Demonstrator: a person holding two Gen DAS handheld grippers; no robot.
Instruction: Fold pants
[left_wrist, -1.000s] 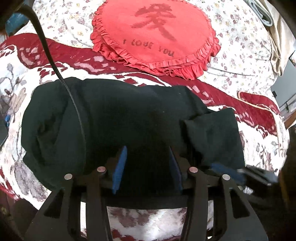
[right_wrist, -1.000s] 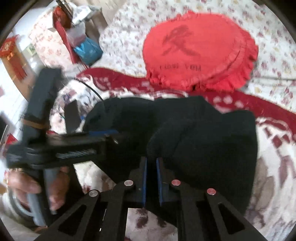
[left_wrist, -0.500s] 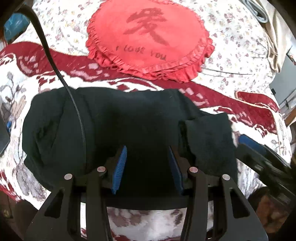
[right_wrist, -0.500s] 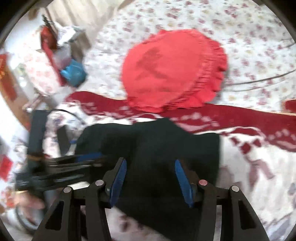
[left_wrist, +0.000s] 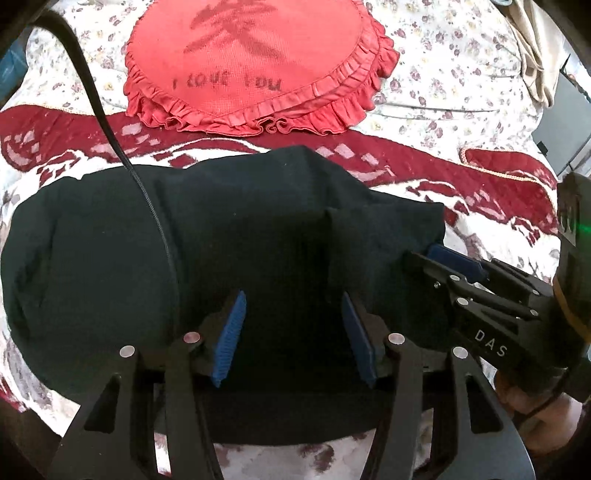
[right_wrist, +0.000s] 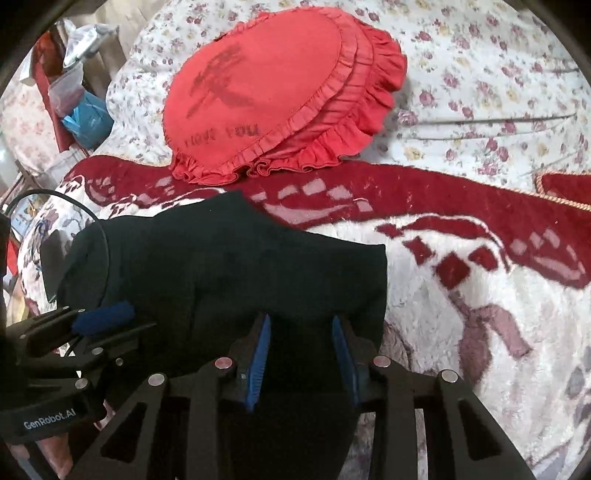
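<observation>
The black pants (left_wrist: 240, 236) lie folded in a bundle on the red-and-white blanket; they also show in the right wrist view (right_wrist: 229, 266). My left gripper (left_wrist: 293, 325) is open, its blue pads over the near edge of the pants. My right gripper (right_wrist: 301, 347) is open over the pants' right part. It shows in the left wrist view (left_wrist: 443, 258) at the pants' right end. The left gripper shows in the right wrist view (right_wrist: 99, 317) at the left end.
A round red frilled cushion (left_wrist: 251, 62) lies beyond the pants on the floral bedsheet (left_wrist: 443, 55). The red-and-white blanket (right_wrist: 480, 295) spreads to the right. A black cable (left_wrist: 110, 122) runs across the pants. Clutter and a blue bag (right_wrist: 86, 114) stand off the bed's left.
My right gripper opened, letting go of the pants fold, and now sits at the pants' right end. The left gripper stayed open in place.
</observation>
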